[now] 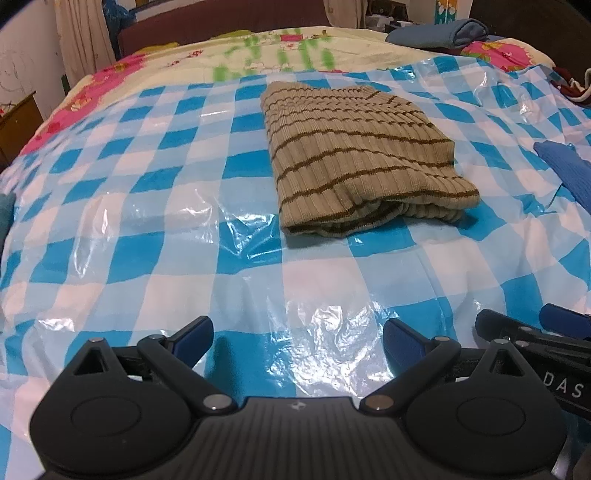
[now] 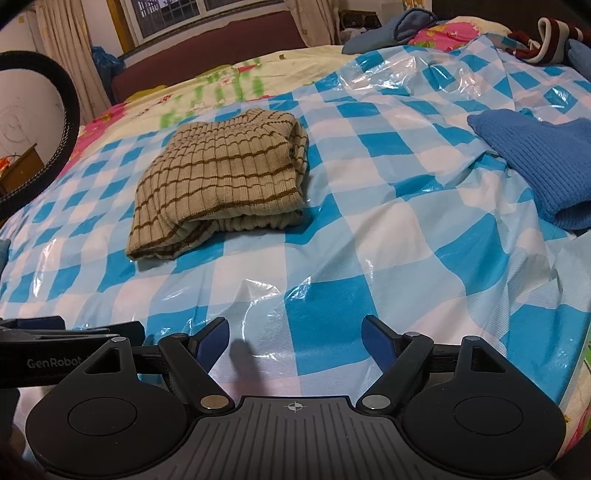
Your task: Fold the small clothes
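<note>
A beige knit garment with brown stripes (image 1: 354, 155) lies folded into a thick rectangle on the blue-and-white checked plastic sheet (image 1: 147, 229); it also shows in the right wrist view (image 2: 221, 177). My left gripper (image 1: 298, 341) is open and empty, low over the sheet, well short of the garment. My right gripper (image 2: 295, 339) is open and empty, beside the left one, also short of the garment. A blue knit garment (image 2: 539, 158) lies unfolded to the right, seen at the edge of the left wrist view (image 1: 565, 173).
The sheet covers a bed with a floral quilt (image 1: 258, 55). A folded blue-grey cloth (image 1: 439, 33) and a maroon-and-white garment (image 2: 546, 37) lie at the far right. A dark headboard (image 2: 207, 55) and curtains stand behind. The left gripper's body (image 2: 55, 358) sits at lower left.
</note>
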Tool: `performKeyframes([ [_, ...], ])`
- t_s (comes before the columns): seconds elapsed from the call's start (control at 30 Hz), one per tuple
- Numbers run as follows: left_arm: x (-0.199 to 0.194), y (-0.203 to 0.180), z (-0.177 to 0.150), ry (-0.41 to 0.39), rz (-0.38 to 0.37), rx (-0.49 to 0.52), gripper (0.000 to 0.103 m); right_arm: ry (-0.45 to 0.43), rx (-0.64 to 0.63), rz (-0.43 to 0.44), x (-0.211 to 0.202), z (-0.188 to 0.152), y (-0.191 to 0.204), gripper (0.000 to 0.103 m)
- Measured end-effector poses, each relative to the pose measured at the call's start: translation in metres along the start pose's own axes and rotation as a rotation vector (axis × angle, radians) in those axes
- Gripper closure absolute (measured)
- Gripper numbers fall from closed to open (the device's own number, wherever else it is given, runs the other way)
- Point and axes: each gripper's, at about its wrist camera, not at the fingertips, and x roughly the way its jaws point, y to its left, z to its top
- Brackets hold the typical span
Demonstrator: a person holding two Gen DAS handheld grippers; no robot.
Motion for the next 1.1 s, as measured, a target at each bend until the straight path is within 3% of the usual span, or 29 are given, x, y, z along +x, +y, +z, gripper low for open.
performKeyframes([
  [1.1,-0.012,-0.002,0.003,-0.013,0.016,0.003,0.000,-0.033,-0.047,-0.055,-0.002,0.001,0.007,0.022],
])
